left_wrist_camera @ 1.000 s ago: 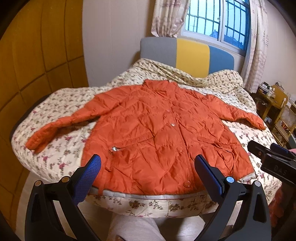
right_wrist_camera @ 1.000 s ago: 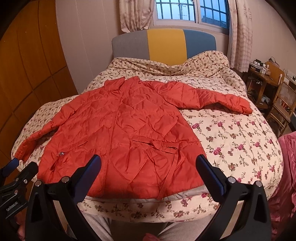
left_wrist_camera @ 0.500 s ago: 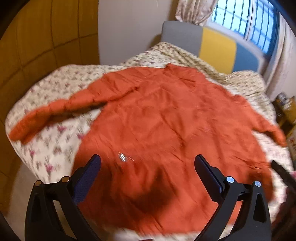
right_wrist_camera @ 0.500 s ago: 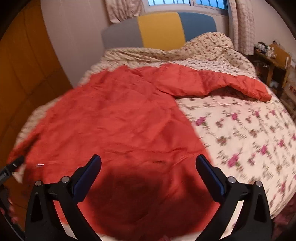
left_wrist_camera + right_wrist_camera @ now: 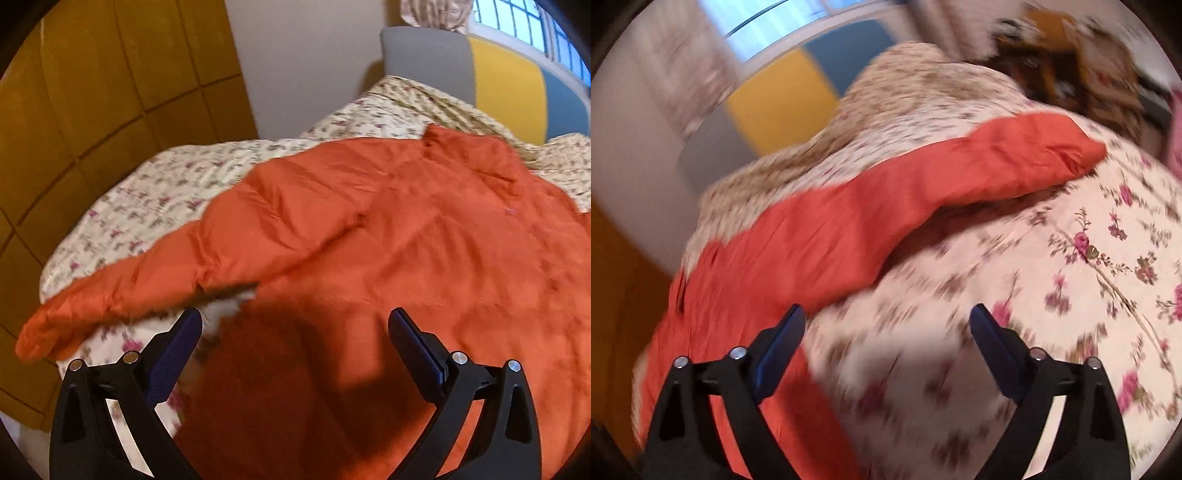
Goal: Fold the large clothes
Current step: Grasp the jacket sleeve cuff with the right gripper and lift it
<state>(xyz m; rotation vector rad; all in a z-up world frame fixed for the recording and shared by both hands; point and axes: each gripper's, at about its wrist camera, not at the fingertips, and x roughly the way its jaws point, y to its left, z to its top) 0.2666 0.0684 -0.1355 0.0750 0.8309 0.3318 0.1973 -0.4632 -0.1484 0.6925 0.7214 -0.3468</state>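
Clearly the orange jacket (image 5: 424, 258) on the bed (image 5: 1052, 277) is puffy, light and slippery; left tool (image 5: 295, 341) spread, right tool (image 5: 888, 334) closing on nothing; grab the sleeve cuffs.

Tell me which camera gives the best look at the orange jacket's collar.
The left wrist view. The collar shows at the top of the orange jacket, near the headboard, only slightly blurred. The right wrist view is heavily smeared and shows just one sleeve and an edge of the jacket's body; the collar cannot be made out there.
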